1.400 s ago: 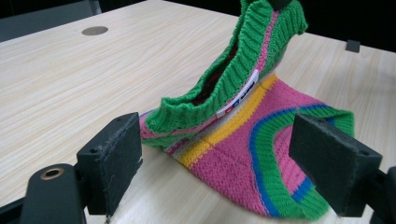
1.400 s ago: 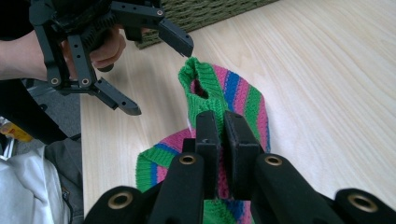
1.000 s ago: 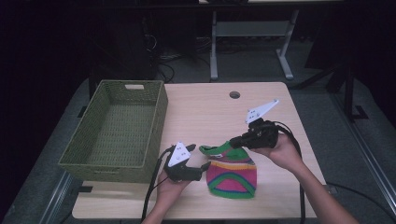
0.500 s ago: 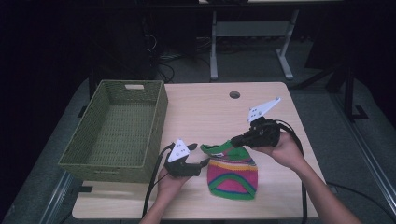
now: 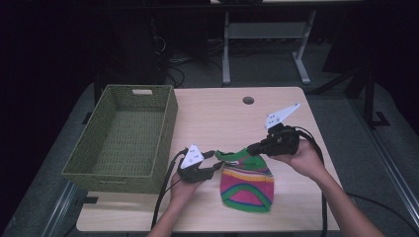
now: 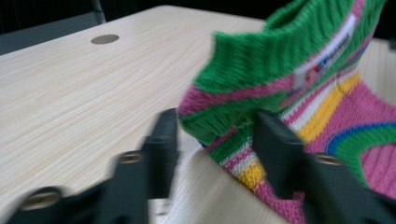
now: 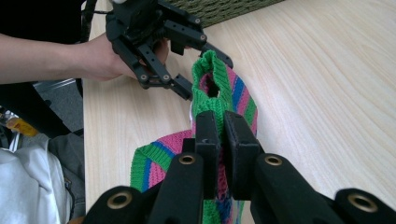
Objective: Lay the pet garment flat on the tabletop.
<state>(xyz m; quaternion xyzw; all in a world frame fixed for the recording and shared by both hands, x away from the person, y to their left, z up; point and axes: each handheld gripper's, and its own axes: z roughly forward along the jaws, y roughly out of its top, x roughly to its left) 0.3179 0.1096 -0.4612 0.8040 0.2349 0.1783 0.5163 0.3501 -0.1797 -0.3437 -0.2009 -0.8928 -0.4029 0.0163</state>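
Observation:
A striped knitted hat (image 5: 247,185) in pink, green, yellow and blue lies on the wooden table (image 5: 222,118) near its front edge. Its green rim (image 7: 210,79) is lifted off the table. My right gripper (image 5: 252,148) is shut on the right end of that rim, with the cloth pinched between its pads (image 7: 222,126). My left gripper (image 5: 217,165) stands open at the rim's left end. In the left gripper view its jaws (image 6: 217,140) stand either side of a fold of the hat (image 6: 280,60) with some gap. The right gripper view has the left gripper (image 7: 205,74) beyond the rim.
A green woven basket (image 5: 170,118) stands empty on the left half of the table. A round cable hole (image 5: 248,100) sits near the far edge. The person's forearms come in from the bottom. A desk frame and cables stand behind the table in the dark.
My left gripper has moved right, up to the hat's raised rim, and its jaws now straddle the rim's left end. The right gripper has kept its hold and barely moved.

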